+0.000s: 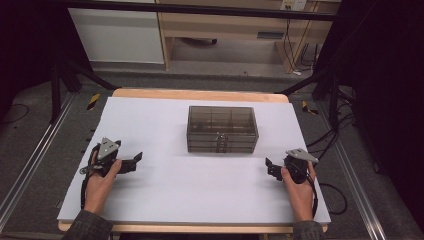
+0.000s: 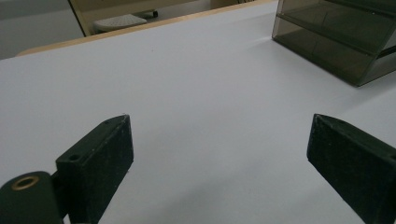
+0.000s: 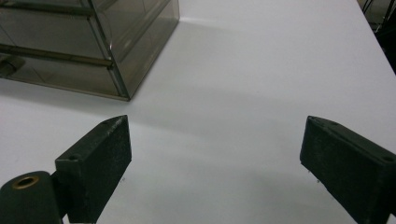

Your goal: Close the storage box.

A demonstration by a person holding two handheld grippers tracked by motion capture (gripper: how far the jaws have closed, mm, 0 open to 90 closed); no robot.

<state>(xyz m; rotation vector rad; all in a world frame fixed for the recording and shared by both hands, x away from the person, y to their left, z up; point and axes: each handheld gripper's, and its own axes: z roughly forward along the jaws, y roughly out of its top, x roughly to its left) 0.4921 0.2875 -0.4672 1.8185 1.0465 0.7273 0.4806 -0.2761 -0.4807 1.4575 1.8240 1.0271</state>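
Left gripper (image 1: 134,161) and right gripper (image 1: 268,165) both spread wide, clasping nothing; smoky clear box (image 1: 222,128) well ahead between them, untouched. Likely to skid or tip on the white sheet (image 1: 165,190) if pushed from one side alone

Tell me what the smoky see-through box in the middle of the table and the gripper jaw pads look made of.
The smoky translucent box: probably hard glossy plastic, since inner dividers and stacked tiers show through its tinted walls. The black jaw pads: likely matte rubber or foam, judging by their dull, finely grained faces; which one is unclear. The white table cover looks like smooth matte sheet.
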